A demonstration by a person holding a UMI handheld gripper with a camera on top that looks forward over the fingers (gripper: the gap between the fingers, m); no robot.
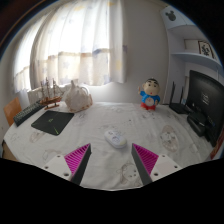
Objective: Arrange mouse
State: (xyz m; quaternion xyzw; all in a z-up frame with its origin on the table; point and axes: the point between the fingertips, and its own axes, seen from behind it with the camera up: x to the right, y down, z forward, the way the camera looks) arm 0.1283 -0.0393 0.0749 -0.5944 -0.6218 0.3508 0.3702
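Note:
A white computer mouse [113, 138] lies on the pale patterned tablecloth [120, 122], just ahead of the fingers and about midway between them. A dark mouse mat [52, 121] lies on the cloth to the left, beyond the left finger. My gripper [112, 160] is open, its magenta pads [78, 158] spread wide apart with nothing between them. The fingers hover over the near part of the table, short of the mouse.
A doll in blue and red [150, 96] stands at the back of the table. A model ship [41, 98] and a pale bag [76, 96] sit at the back left. A monitor [207, 98] and black items stand at the right. Curtained windows lie behind.

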